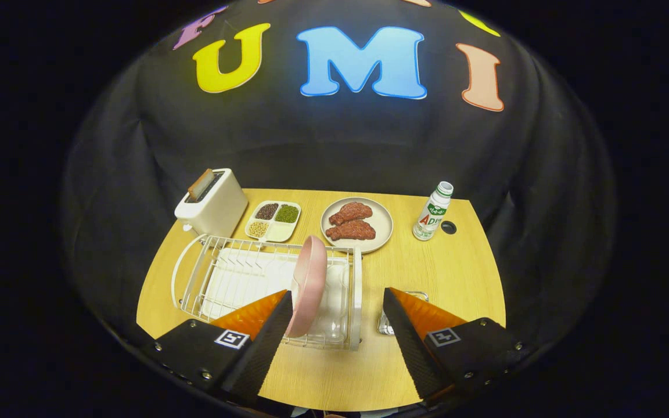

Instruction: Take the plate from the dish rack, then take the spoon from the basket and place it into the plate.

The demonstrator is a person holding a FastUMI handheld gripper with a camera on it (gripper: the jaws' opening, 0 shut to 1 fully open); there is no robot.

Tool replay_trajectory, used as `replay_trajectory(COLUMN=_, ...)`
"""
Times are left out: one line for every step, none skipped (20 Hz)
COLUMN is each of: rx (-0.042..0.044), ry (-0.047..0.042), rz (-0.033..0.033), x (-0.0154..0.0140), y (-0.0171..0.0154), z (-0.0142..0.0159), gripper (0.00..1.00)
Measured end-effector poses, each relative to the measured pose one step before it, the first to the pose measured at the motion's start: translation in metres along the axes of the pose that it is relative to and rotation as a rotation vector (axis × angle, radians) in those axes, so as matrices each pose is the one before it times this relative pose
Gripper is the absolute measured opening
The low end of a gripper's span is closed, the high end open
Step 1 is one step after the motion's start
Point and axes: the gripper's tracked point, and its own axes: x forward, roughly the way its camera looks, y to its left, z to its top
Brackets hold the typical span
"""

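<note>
The gripper (337, 316) hangs above the near part of the wooden worktop (445, 273) with its two fingers spread wide and nothing clamped between them. The pink plate (309, 284) stands on edge in the white wire dish rack (195, 273), toward the rack's right end, and its lower rim sits right against the inner side of the left fingertip (279, 316); whether the two actually touch cannot be told. The right finger (401, 325) is well apart from the plate, with bare worktop and the rack's right end showing in the gap.

Just beyond the right finger, a small metal basket (384, 325) sits beside the rack, mostly hidden by the finger; what it holds cannot be made out.

Farther back on the worktop, a white toaster (212, 206) with a slice of bread in its slot stands behind the rack's left end. To its right lies a divided tray (273, 220) with dark, green and pale beans, then a round plate with two pieces of meat (356, 223), then an upright small bottle with a green cap (433, 212), next to a dark hole in the worktop.
</note>
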Motion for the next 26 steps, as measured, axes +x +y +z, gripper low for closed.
replay_trajectory(rx=-0.00102, ry=0.01513, rz=-0.01256, x=0.00397, y=0.00572, z=0.00115, gripper=0.96)
replay_trajectory(rx=-0.00752, ry=0.01591, rz=-0.01767, x=0.00476, y=0.00349, z=0.00152, gripper=0.96)
replay_trajectory(rx=-0.00549, ry=0.01161, rz=-0.02027, x=0.0055, y=0.00255, z=0.00228, gripper=0.96)
replay_trajectory(rx=0.00067, ry=0.01696, rz=-0.01642, x=0.00645, y=0.00277, z=-0.00055, gripper=0.91)
replay_trajectory(rx=0.00562, ry=0.01842, rz=-0.00755, x=0.00732, y=0.00479, z=-0.00135, gripper=0.86)
replay_trajectory(rx=0.00368, ry=0.01991, rz=-0.01812, x=0.0083, y=0.00183, z=-0.00059, gripper=0.84)
replay_trajectory(rx=0.00362, ry=0.01703, rz=-0.02821, x=0.00788, y=-0.00159, z=0.0002, gripper=0.84)
replay_trajectory(rx=0.0067, ry=0.01763, rz=-0.02967, x=0.00695, y=-0.00246, z=-0.00037, gripper=0.84)
replay_trajectory(rx=0.00746, ry=0.00677, rz=-0.02073, x=0.00628, y=0.00092, z=0.00001, gripper=0.85)
replay_trajectory(rx=-0.00334, ry=0.01491, rz=-0.04869, x=0.00675, y=-0.00449, z=-0.00158, gripper=0.83)
replay_trajectory(rx=-0.00001, ry=0.01268, rz=-0.03202, x=0.0073, y=-0.00314, z=-0.00388, gripper=0.8)
replay_trajectory(rx=0.00819, ry=0.0138, rz=-0.00763, x=0.00775, y=0.00424, z=-0.00278, gripper=0.78)
replay_trajectory(rx=0.01102, ry=0.01279, rz=-0.02012, x=0.0058, y=0.00085, z=-0.00455, gripper=0.78)
replay_trajectory(rx=0.01039, ry=0.0134, rz=-0.01437, x=0.00334, y=0.00062, z=-0.00175, gripper=0.68)
replay_trajectory(rx=0.00312, ry=0.01111, rz=-0.03382, x=0.00822, y=-0.00249, z=-0.00419, gripper=0.58)
replay_trajectory(rx=-0.00007, ry=-0.00711, rz=-0.02351, x=0.00423, y=-0.00245, z=0.00023, gripper=0.48)
replay_trajectory(rx=-0.00448, ry=-0.00743, rz=-0.01298, x=0.00401, y=0.0025, z=-0.00022, gripper=0.39)
replay_trajectory(rx=-0.00144, ry=-0.01262, rz=-0.01578, x=-0.00112, y=0.00148, z=0.00128, gripper=0.21)
replay_trajectory(rx=-0.01119, ry=-0.01344, rz=-0.01522, x=-0.00108, y=0.0006, z=0.00114, gripper=0.18)
replay_trajectory(rx=0.00606, ry=-0.00325, rz=-0.00944, x=0.00005, y=0.00266, z=-0.00019, gripper=0.19)
replay_trajectory(rx=-0.01688, ry=0.0021, rz=-0.01091, x=-0.00185, y=0.00066, z=0.00016, gripper=0.13)
replay_trajectory(rx=0.01956, ry=0.00054, rz=-0.00682, x=-0.00065, y=0.00401, z=-0.00054, gripper=0.14)
replay_trajectory(rx=-0.01453, ry=0.00593, rz=-0.00483, x=-0.00046, y=0.00186, z=0.0, gripper=0.07)
replay_trajectory(rx=-0.01424, ry=0.00112, rz=-0.00362, x=-0.00527, y=-0.00064, z=0.0007, gripper=0.07)
replay_trajectory(rx=-0.00191, ry=-0.00638, rz=-0.00902, x=-0.00496, y=-0.00181, z=0.00321, gripper=0.07)
replay_trajectory(rx=-0.00608, ry=-0.00318, rz=-0.0164, x=-0.00322, y=-0.00239, z=0.0021, gripper=0.06)
